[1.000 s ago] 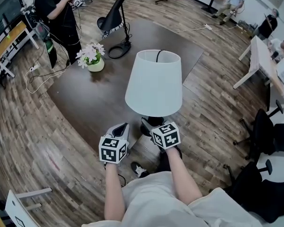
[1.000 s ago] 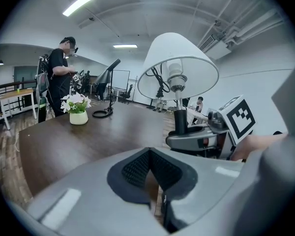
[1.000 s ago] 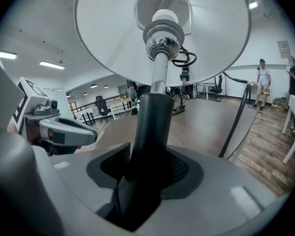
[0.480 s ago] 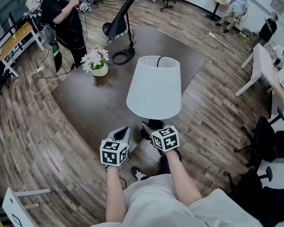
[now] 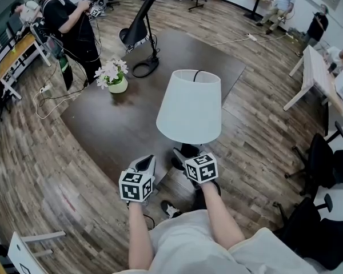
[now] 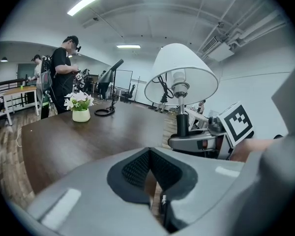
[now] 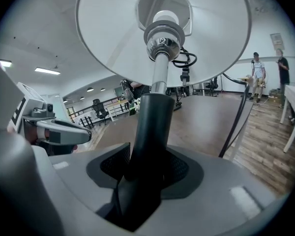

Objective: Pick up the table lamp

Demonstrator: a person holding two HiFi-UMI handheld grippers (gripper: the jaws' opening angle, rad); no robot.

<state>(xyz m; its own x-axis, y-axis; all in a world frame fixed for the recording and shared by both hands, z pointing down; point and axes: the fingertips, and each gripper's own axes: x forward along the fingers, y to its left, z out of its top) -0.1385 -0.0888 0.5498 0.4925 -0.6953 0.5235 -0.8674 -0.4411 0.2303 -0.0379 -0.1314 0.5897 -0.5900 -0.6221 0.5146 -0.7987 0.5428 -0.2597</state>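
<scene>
The right hand-held gripper (image 5: 182, 154) is clamped on the table lamp (image 5: 190, 106). Its grey jaws, lined with dark, finely ribbed pads, press both sides of the smooth black cylindrical stem (image 7: 148, 132). Above the grip the stem narrows to a polished metal tube that ends in a ringed chrome socket under a white bulb (image 7: 164, 17). The shade is a matte white tapered drum, wider at the bottom, with a black cord (image 7: 238, 117) hanging down behind it.

The lamp stands upright at the near edge of the bench (image 5: 120, 124), toward that edge's right end; its dark round foot shows just under the shade in the head view.

The left hand-held gripper (image 5: 146, 163) hovers just left of the lamp, apart from it. Its jaws are together with nothing between them, and the textured black pads (image 6: 137, 168) meet in a V. Each gripper carries a white cube printed with black square markers.

The bench top is dark brown wood with a smooth, faintly glossy grain. Near its far left edge sits a small round cream pot of pale flowers (image 5: 113, 76). Beyond that, near the far corner, stands a black desk lamp (image 5: 140, 24) with a cone-shaped head and a ring-shaped base.
</scene>
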